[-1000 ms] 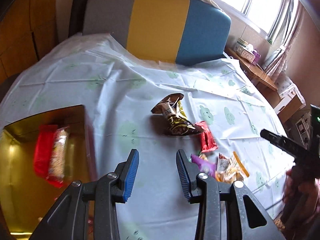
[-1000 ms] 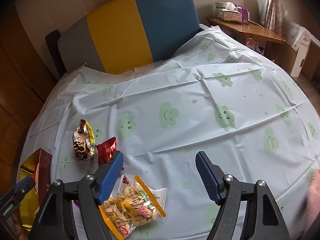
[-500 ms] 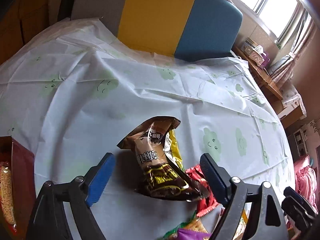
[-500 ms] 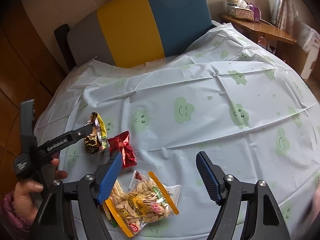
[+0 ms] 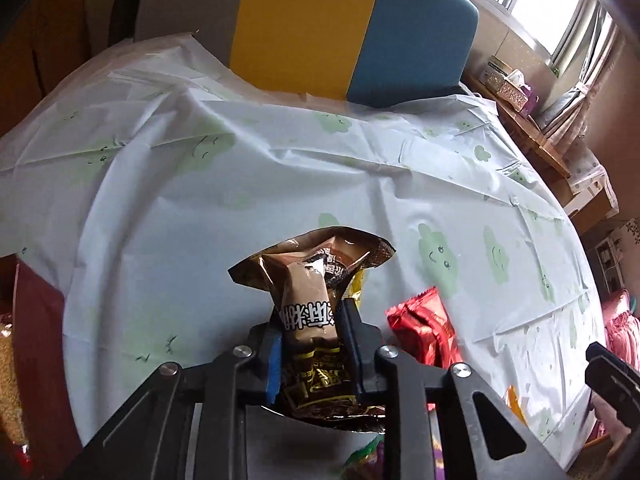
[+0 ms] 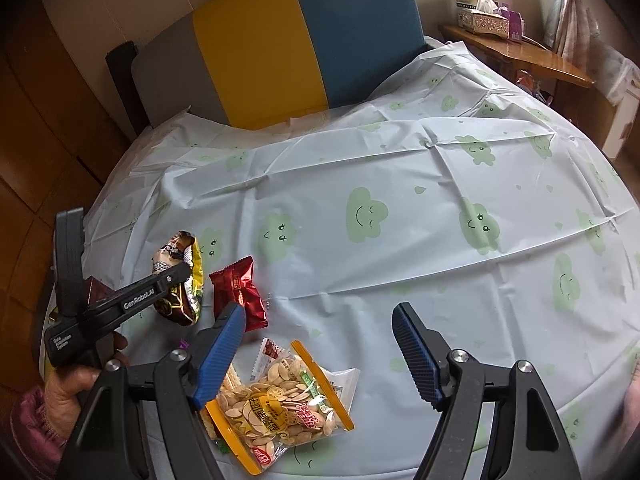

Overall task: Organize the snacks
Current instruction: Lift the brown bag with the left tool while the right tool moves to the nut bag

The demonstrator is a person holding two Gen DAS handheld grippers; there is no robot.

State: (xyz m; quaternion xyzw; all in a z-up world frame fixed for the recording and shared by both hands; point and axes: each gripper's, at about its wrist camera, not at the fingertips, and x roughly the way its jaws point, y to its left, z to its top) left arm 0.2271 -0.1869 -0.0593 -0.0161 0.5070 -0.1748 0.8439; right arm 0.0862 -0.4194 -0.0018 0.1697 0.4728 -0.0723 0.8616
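Brown foil fills the left wrist view: the crinkled brown snack packet with gold print (image 5: 310, 320) now sits between the blue pads of the left gripper (image 5: 310, 344), whose jaws have just been closing and press on its sides. A second ago that gripper was farther off, with the gold-lined box at its left; it has come down over the packet. The grasp looks made, so the next step is probably a carry to the dark red box (image 5: 38, 320) at the left edge. A shiny red foil packet (image 5: 424, 326) lies just beside the brown one.

In the right wrist view the right gripper (image 6: 318, 354) hangs with jaws wide apart and nothing between them, above a clear bag of pale seeds with orange edges (image 6: 280, 400). It has hardly shifted. The person's left hand (image 6: 70, 390) grips the other tool's handle, its tip on the brown packet.

Everything rests on a pale blue plastic tablecloth printed with green smiling clouds (image 6: 400, 248), creased by fold lines. Behind stands a grey, yellow and blue padded chair back (image 6: 288, 40), with a wooden shelf bearing a tissue box (image 6: 484, 16) near curtains.
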